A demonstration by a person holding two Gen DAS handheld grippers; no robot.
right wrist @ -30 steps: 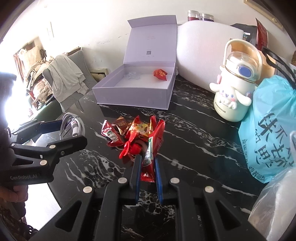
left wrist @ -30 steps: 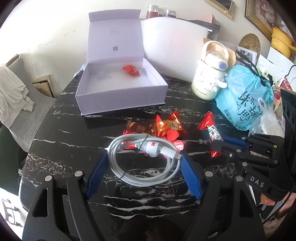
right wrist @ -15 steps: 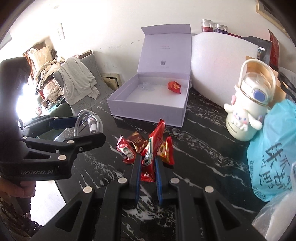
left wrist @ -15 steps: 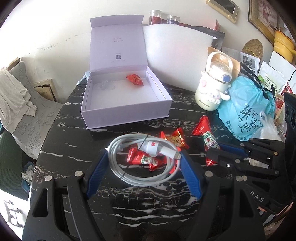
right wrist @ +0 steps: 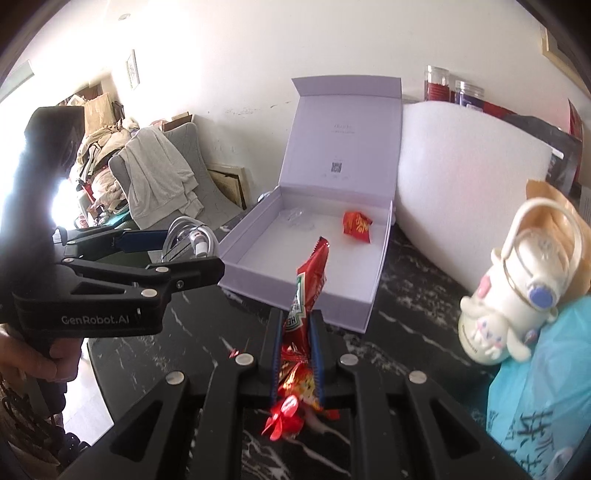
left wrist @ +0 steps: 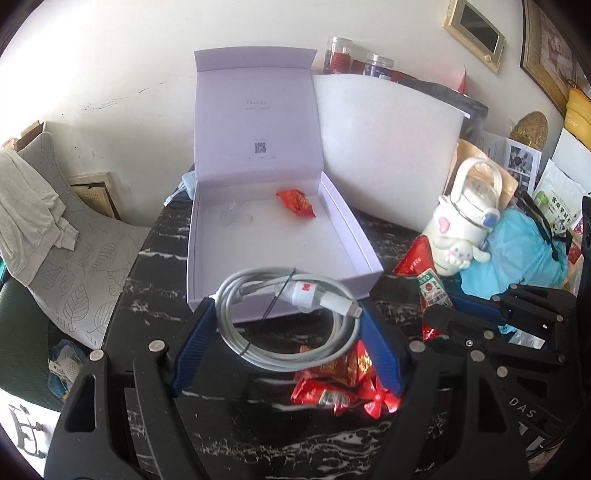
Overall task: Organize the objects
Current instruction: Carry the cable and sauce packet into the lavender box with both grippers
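Left wrist: cable (left wrist: 291,321) coil spans the left tongs (left wrist: 286,336), clamped by its sides and carried flat above the table (left wrist: 155,288), just short of the box (left wrist: 280,254), likely so it drops in whole.
Right wrist: right tongs (right wrist: 297,350) pinch a packet (right wrist: 308,284) by its lower end, its tip toward the box (right wrist: 314,258); one candy (right wrist: 356,225) lies inside.

White wall (left wrist: 110,74), framed pics (left wrist: 474,31), grey chair (right wrist: 192,166) w/ draped cloth, bright backlight at left.
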